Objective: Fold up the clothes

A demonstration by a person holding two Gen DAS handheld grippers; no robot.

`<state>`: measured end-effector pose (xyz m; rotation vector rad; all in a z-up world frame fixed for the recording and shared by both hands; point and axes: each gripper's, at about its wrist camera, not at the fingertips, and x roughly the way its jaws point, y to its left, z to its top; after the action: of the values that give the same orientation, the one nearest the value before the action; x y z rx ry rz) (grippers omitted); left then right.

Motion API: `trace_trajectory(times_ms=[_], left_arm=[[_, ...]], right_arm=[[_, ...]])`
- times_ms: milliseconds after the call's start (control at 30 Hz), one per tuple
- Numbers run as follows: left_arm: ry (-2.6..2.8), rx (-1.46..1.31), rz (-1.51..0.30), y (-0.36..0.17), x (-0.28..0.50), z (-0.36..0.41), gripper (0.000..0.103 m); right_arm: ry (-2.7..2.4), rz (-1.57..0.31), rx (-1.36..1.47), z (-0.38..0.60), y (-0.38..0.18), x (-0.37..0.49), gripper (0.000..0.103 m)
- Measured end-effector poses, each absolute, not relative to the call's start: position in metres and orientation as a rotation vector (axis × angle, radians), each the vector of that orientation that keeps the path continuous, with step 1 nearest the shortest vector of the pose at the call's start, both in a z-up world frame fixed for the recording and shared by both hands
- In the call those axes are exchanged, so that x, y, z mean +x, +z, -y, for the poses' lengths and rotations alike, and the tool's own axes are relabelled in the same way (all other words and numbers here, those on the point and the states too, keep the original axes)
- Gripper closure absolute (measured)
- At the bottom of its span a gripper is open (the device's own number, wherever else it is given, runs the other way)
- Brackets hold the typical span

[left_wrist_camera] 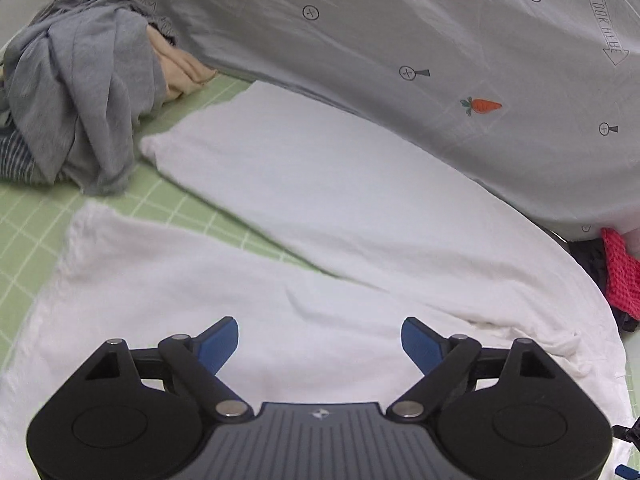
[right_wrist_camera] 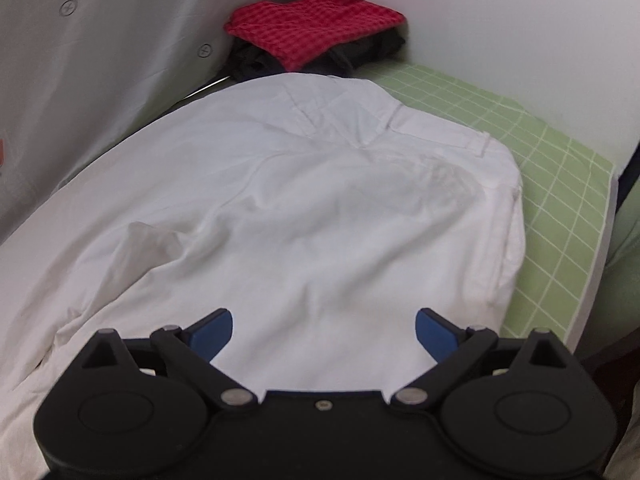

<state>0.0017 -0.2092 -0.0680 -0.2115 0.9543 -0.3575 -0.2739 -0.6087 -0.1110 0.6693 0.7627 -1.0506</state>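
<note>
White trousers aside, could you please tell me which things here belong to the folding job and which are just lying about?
In the job:
- white trousers, spread flat
- left claw, open
- right claw, open

Lying about:
- grey garment heap
- red checked cloth
- grey printed sheet
- green grid mat

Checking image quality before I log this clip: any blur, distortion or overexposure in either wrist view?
Left wrist: fisheye bends the grey printed sheet; white trousers nearly blown out. Right wrist: soft, slightly blurred; trousers bright but seams readable; dark corners in both.
</note>
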Motion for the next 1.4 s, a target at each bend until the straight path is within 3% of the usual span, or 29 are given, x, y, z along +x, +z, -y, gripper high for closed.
trace_trajectory(times_ms=[67, 300, 667, 1000, 1300, 1367, 1400], left_arm=[[-0.355, -0.237, -0.966, -0.071, -0.021, 0.220, 0.008], [-0.353, -0.260, -0.983, -0.070, -0.081, 0.252, 0.006], [-0.314, -0.221, -1.042, -0.084, -0.147, 0.287, 0.005], [-0.237, -0.349, -1.063, -0.095, -0.184, 0.282, 0.005], [-0.192, -0.445, -1.052, -0.095, -0.204, 0.271, 0.005], [-0.198, -0.479, -1.045, -0.094, -0.205, 0.267, 0.005], [-0.200, -0.487, -1.043, -0.093, -0.205, 0.267, 0.005]], right_arm=[[-1.049, -0.749, 0.724, 0.622, -0.116, -0.298, 0.002], [-0.986, -0.767, 0.864, 0.659, -0.138, -0.350, 0.001], [-0.638, -0.715, 1.151, 0.673, -0.169, -0.364, 0.001], [-0.487, -0.664, 1.515, 0.678, -0.194, -0.373, 0.010], [-0.400, -0.688, 1.685, 0.670, -0.207, -0.341, 0.039], [-0.407, -0.681, 1.736, 0.670, -0.207, -0.337, 0.056], [-0.416, -0.659, 1.781, 0.670, -0.209, -0.336, 0.071]])
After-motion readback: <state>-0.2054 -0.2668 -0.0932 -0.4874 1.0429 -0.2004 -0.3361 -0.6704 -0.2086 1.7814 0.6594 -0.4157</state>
